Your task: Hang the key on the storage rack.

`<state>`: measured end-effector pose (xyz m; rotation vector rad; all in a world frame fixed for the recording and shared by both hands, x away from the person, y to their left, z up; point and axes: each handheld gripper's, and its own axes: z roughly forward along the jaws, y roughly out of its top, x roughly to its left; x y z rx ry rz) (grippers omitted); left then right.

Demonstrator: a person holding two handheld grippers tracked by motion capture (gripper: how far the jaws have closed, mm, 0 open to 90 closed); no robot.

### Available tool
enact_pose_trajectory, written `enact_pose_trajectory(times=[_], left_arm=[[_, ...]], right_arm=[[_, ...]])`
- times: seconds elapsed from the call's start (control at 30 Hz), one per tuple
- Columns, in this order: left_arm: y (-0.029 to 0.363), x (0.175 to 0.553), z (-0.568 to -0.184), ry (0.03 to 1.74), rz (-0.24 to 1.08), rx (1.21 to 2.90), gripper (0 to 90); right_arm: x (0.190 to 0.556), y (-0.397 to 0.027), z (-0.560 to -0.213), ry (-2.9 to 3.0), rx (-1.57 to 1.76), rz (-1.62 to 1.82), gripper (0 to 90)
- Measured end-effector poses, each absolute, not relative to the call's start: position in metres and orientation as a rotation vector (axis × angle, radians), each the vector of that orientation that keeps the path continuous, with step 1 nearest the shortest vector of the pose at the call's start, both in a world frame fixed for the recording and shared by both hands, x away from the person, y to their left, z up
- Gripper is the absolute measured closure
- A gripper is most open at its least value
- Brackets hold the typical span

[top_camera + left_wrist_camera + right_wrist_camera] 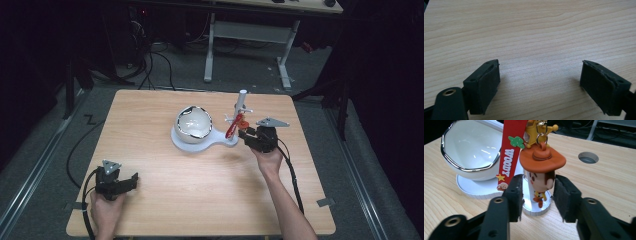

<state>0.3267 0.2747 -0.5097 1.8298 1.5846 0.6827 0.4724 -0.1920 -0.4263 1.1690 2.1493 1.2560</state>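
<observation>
Beside the glossy bowl [471,152], right gripper [537,196] straddles a rubbery keychain figure [541,170] unclamped; left gripper [540,87] gapes.

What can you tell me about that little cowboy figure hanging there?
The figure is a small cartoon cowboy charm, rubbery-looking, with a wide orange hat, brown hair and a tiny body. A metal ring on its hat joins it to a gold star and a red strap printed "WOODY". It hangs upright from the white stand, just above the stand's round base. The right gripper has a jaw on either side of it, close to its head; whether they touch it I cannot tell.
</observation>
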Motion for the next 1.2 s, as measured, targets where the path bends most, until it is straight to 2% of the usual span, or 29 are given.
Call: enact_pose_trajectory(times=[0.13,0.33,1.2], left_arm=[[0.275,0.327,-0.510,1.584,0.683,1.830,16.7],[0.275,0.327,-0.510,1.584,0.682,1.830,16.8],[0.275,0.327,-0.510,1.584,0.683,1.830,16.8]], right_arm=[[0.472,-0.193,-0.426,2.149,1.175,1.258,51.1],[0.468,-0.202,-0.426,2.124,1.189,1.286,46.7],[0.435,-0.249,-0.416,2.039,1.219,1.357,47.5]])
